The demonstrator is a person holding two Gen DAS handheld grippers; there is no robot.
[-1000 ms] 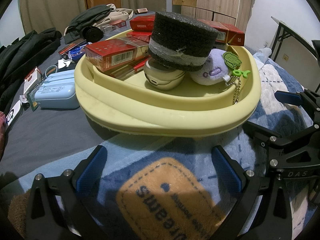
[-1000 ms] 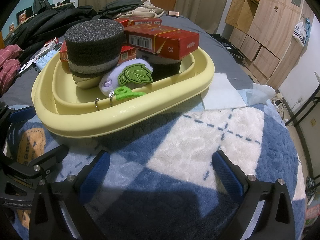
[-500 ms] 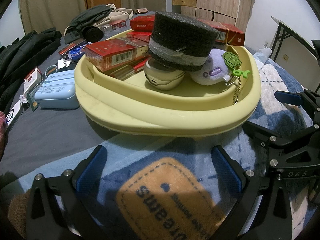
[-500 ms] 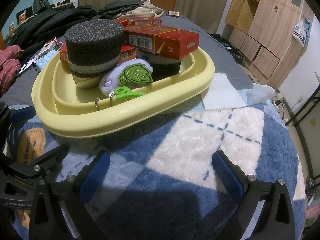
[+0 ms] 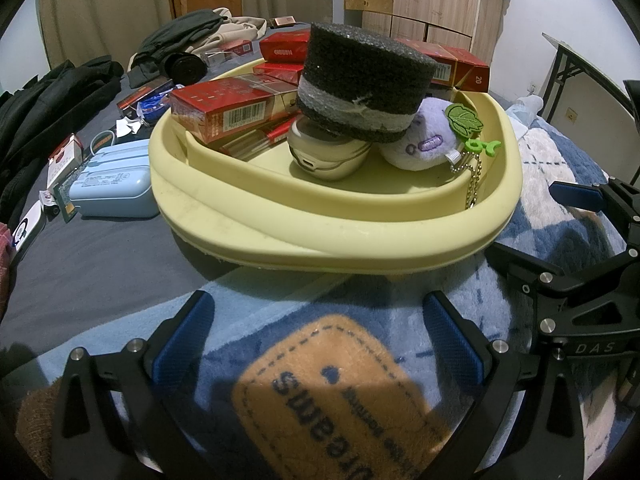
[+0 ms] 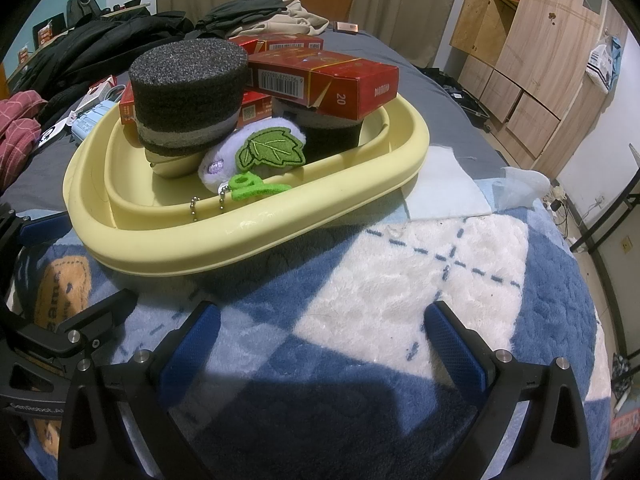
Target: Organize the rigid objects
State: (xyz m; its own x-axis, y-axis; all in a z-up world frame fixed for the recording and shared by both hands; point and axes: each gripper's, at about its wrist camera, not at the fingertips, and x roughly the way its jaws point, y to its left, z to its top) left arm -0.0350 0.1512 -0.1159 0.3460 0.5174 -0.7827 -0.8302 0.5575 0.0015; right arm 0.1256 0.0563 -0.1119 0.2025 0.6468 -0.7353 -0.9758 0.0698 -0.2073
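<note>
Landmark: yellow plastic basin (image 5: 320, 236), resting on a blue-and-white plush blanket (image 6: 420, 280) spread on a bed.

Left gripper (image 5: 320, 336): blue-padded fingers spread wide, nothing between them, over the blanket's orange "dreams" patch (image 5: 340, 392), just in front of the basin's near rim. Not touching the basin.

Right gripper (image 6: 320, 336): fingers likewise spread wide and empty, over a white square of the blanket, near the basin's front-right side. Not touching it.

Inside the basin:
- dark grey foam cylinder (image 5: 364, 84) with a lighter band, tilted, sitting on top of a cream rounded case (image 5: 326, 156).
- purple plush keychain (image 6: 248, 152) with a green felt leaf, just beside the foam cylinder; its ball chain (image 5: 474, 184) hangs over the inner wall.
- red cartons (image 5: 228, 110) stacked toward the back and left; one marked "20" (image 6: 328, 80) lies across a second dark foam piece (image 6: 328, 136).

Outside the basin: light blue case (image 5: 108, 190) just to its left on the grey sheet; dark clothing (image 5: 52, 104) heaped farther left and behind; wooden cabinets (image 6: 532, 52) beyond it to the right.
</note>
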